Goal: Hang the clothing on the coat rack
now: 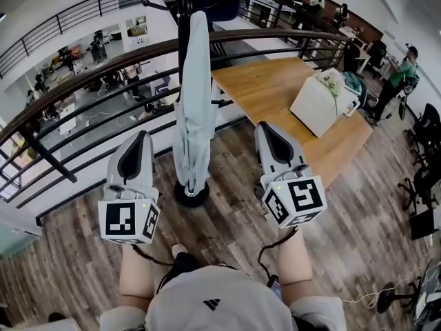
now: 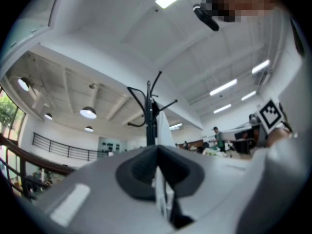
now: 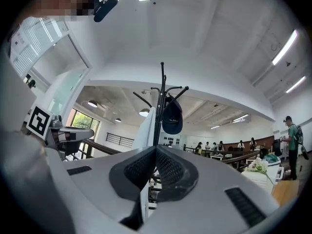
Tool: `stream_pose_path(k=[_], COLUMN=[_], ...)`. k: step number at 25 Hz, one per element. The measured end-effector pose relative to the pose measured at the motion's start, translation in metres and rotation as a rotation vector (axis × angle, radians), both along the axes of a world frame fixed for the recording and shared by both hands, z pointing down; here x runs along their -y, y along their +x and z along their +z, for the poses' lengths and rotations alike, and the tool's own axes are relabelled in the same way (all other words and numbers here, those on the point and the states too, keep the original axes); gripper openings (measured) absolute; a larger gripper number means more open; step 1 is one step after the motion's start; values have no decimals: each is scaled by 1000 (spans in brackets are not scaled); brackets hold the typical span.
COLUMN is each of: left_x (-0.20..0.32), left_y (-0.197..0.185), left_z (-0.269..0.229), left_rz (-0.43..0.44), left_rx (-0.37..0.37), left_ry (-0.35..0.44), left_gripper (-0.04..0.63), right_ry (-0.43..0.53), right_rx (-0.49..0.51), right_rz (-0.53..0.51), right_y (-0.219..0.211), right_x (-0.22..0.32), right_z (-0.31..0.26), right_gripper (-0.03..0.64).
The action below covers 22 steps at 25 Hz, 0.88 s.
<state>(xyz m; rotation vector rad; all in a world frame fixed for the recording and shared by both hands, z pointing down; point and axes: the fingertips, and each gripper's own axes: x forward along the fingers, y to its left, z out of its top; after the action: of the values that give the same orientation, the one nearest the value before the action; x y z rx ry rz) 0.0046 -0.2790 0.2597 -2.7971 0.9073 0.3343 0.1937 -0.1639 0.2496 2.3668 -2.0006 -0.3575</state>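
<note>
Pale grey garment (image 1: 193,102) hangs full length from the coat rack (image 1: 191,194), upper centre of the head view. A dark cap (image 3: 171,118) occupies a neighbouring hook. The garment drapes straight down the pole, so the hook appears to carry its weight. Left gripper (image 1: 141,138) and right gripper (image 1: 265,129) sit low in frame, either side of the rack base and apart from the cloth. Each has its jaws pressed together on nothing. Judgement: hanging looks complete; the garment needs no support.

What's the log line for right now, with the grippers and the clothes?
clothing: hanging on coat rack | left gripper: shut, empty | right gripper: shut, empty | both: apart from clothing
</note>
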Motion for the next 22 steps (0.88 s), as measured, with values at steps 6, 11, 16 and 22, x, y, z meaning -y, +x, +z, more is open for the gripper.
stream_pose_path(k=[6,11,16,22], left_x=[-15,-21,-27,-38], left_y=[0,-3,-3,-4], left_z=[2,7,8,19], left_rz=[-13,-18,-17,-17], left_rx=[4,14,24,25], left_ry=[-18,-27,-43,-61], left_gripper=[8,8,8,8], right_ry=[-2,-12,-18,-21], right_rx=[8,13,26,44], right_rz=[21,32,41,53], right_y=[8,9,10,12], right_x=[-19,-27,-37,-53], right_z=[2,8,8,18], right_gripper=[0,0,0,0])
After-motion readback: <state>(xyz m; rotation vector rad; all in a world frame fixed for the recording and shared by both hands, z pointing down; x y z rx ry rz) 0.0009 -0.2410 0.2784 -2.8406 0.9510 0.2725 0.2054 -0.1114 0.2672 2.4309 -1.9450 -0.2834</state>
